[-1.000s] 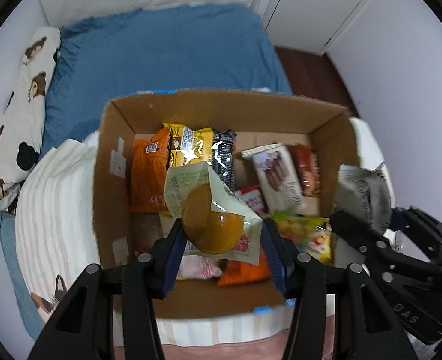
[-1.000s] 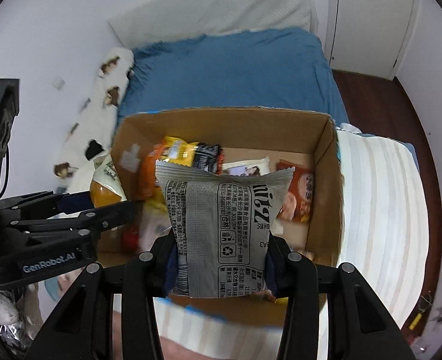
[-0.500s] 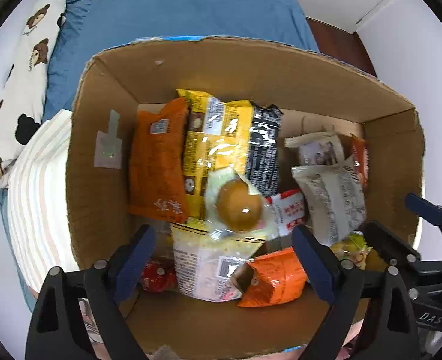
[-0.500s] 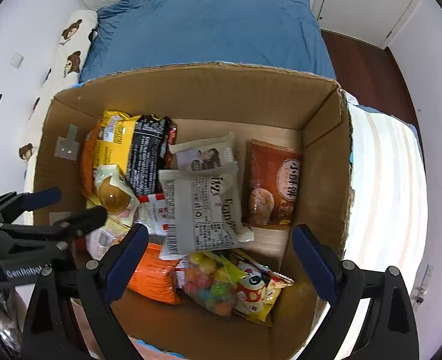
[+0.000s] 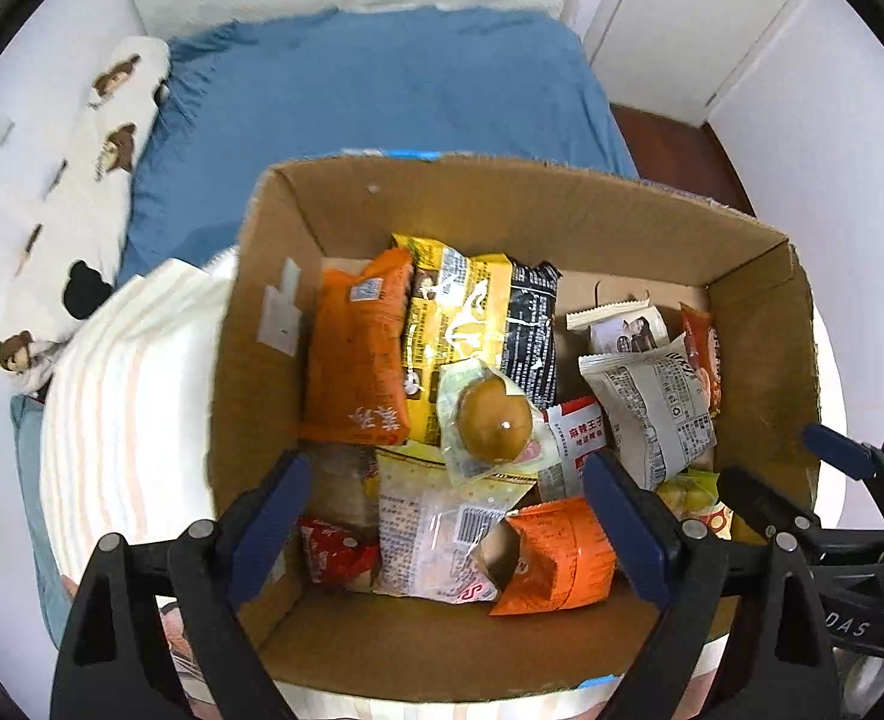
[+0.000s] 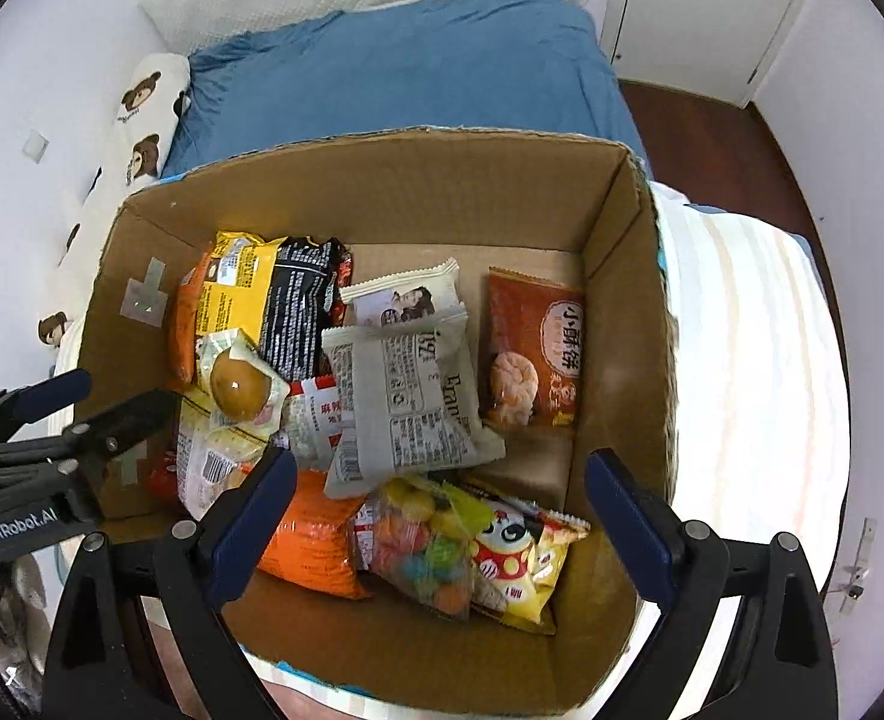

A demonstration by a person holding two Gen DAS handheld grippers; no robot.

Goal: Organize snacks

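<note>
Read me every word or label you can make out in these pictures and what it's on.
"GenRobot.AI": left gripper body.
"DAS": partial letters, right gripper body.
"小酥饼": red-brown cookie packet.
"麻辣王子": red-and-white packet.
Grey newspaper-style bag, barcodes, other wrappers: too small or blurred.

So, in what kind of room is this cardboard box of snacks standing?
Most likely a bedroom: a bed with a blue sheet, a long white pillow printed with brown bears along the wall, and a white door behind the brown cardboard box.

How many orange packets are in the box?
2: a large orange packet by the left wall of the box, and a small orange packet near the front. Others may be buried underneath.
</note>
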